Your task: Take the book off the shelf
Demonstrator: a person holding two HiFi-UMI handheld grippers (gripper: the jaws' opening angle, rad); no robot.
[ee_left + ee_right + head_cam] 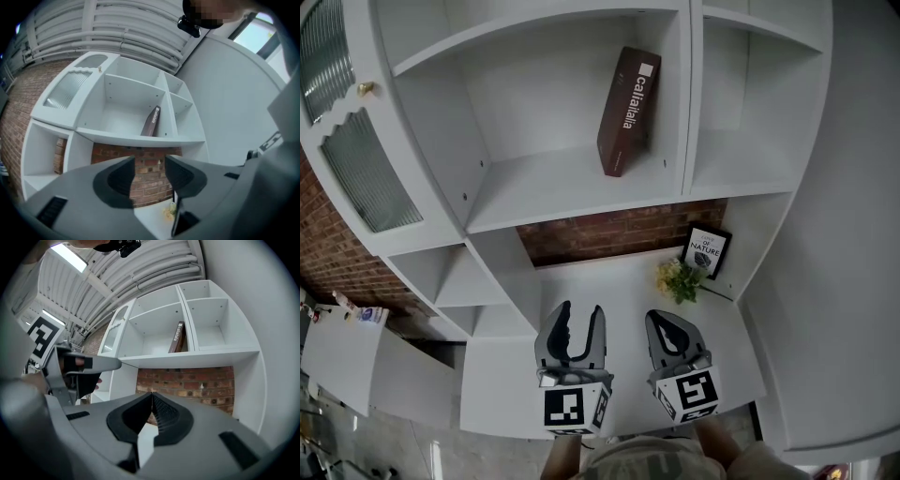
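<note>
A dark brown book (628,111) leans tilted against the right wall of the wide middle shelf compartment; it also shows in the left gripper view as the book (151,122) and in the right gripper view as the book (176,338). My left gripper (578,323) is held low over the white counter, well below the book, open with nothing between its fingers (123,176). My right gripper (667,328) hangs beside it, shut and empty, its pads (159,411) meeting at the tip.
The white shelf unit (572,187) has a brick back wall below. On the counter (609,291) at the right stand a framed print (707,249) and a small bunch of flowers (679,278). A glass cabinet door (356,159) is at the left.
</note>
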